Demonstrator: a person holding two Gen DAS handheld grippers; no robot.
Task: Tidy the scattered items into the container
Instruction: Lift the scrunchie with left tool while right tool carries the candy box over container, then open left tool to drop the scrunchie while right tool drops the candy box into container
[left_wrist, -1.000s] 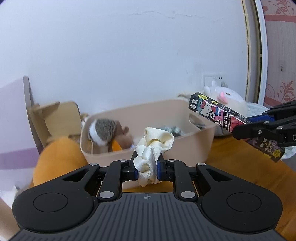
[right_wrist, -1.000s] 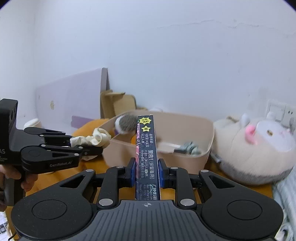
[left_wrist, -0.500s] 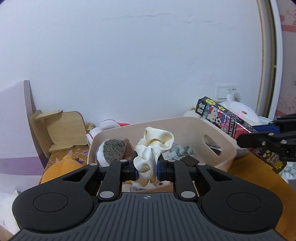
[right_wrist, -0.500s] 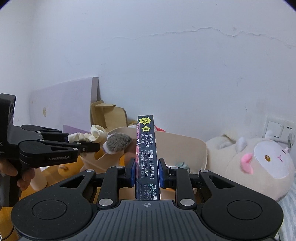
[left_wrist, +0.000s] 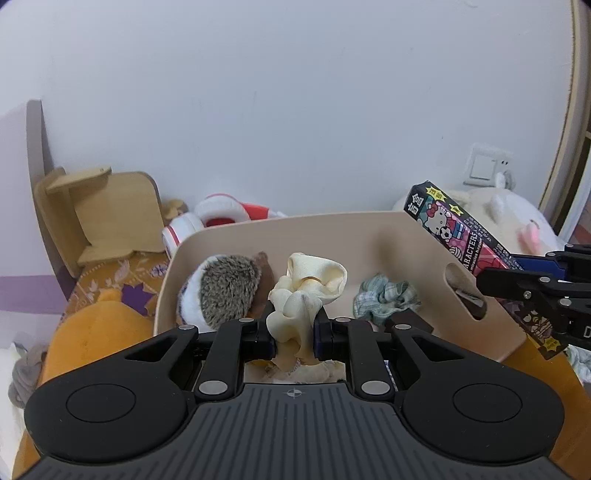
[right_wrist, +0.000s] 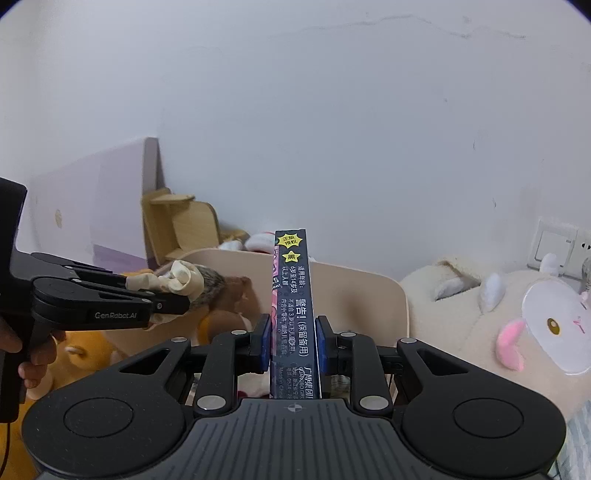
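My left gripper is shut on a cream satin scrunchie and holds it above the beige bin. Inside the bin lie a plush hedgehog and a checked blue-green scrunchie. The right gripper is shut on a long dark cartoon-print box, which stands edge-on between the pads. In the left wrist view that box hangs over the bin's right end, held by the right gripper. The right wrist view shows the left gripper with the scrunchie over the bin's left side.
A cream plush toy with pink ears lies right of the bin. An orange plush sits at its left, on a patterned cloth. Behind stand a small wooden stand, red-and-white headphones and the white wall with a socket. A hand grips the left tool.
Both grippers have moved forward toward the bin with their loads. The bin now looks closer and lower, and the scrunchie hangs over its inside instead of in front of its near wall.
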